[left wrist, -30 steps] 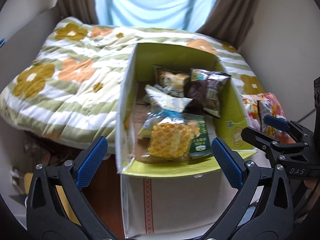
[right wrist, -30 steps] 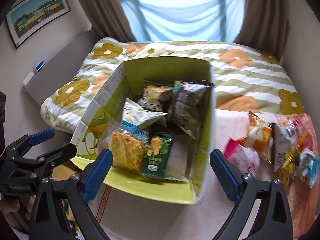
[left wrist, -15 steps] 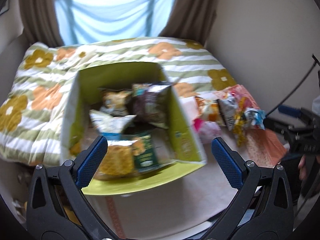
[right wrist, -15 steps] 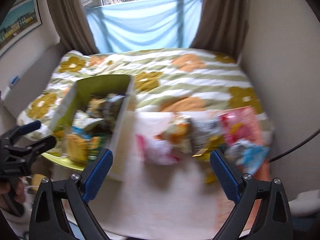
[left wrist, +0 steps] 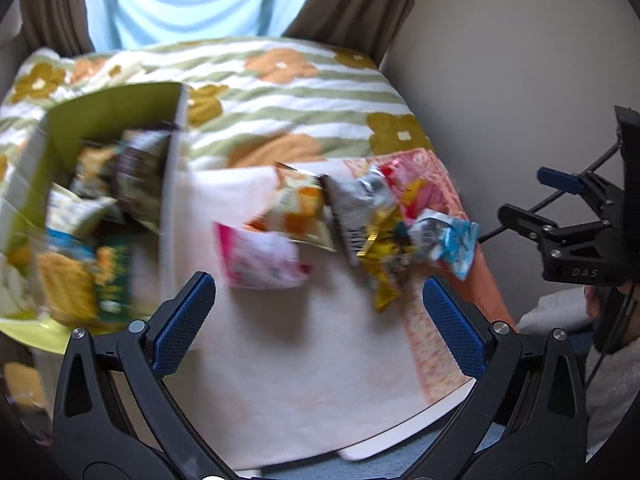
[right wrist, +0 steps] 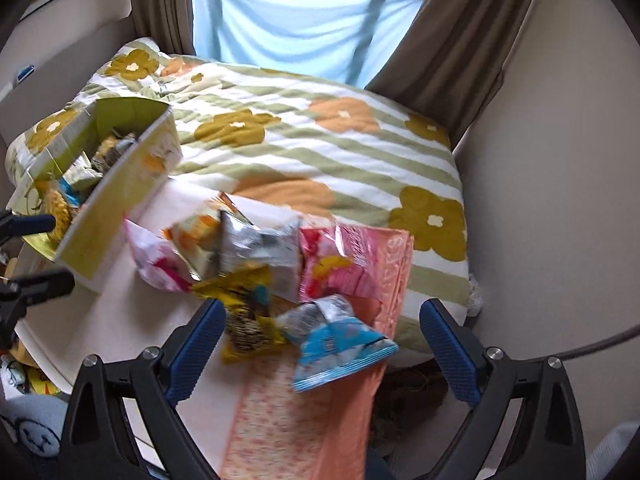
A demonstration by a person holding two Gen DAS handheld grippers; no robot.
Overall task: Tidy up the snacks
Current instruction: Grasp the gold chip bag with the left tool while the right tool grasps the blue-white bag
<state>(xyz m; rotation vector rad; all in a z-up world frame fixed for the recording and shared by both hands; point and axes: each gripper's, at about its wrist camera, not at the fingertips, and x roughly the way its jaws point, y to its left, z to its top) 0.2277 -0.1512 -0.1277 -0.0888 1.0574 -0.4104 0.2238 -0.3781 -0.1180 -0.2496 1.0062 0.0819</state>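
Note:
A green cardboard box (left wrist: 172,168) (right wrist: 120,200) holding several snack bags stands at the left of a white table. Loose bags lie in a pile to its right: a pink-white bag (left wrist: 260,258) (right wrist: 154,258), an orange-yellow bag (left wrist: 298,208) (right wrist: 200,236), a silver bag (left wrist: 356,200) (right wrist: 260,248), a yellow bag (left wrist: 386,268) (right wrist: 248,312) and a light blue bag (left wrist: 450,240) (right wrist: 340,344). My left gripper (left wrist: 316,320) is open above bare table before the pile. Open too, my right gripper (right wrist: 320,344) hangs over the yellow and blue bags, holding nothing.
A pink-orange cloth (right wrist: 312,412) lies under the right end of the pile. Behind the table a flowered quilt (right wrist: 320,136) covers a bed, with curtains (right wrist: 440,32) and a wall (right wrist: 560,160) to the right. The table's front edge (left wrist: 400,432) is close.
Both views have swung right, from the green box to the loose pile. The right gripper has come closer to the yellow and blue bags. Both stay open and hold nothing.

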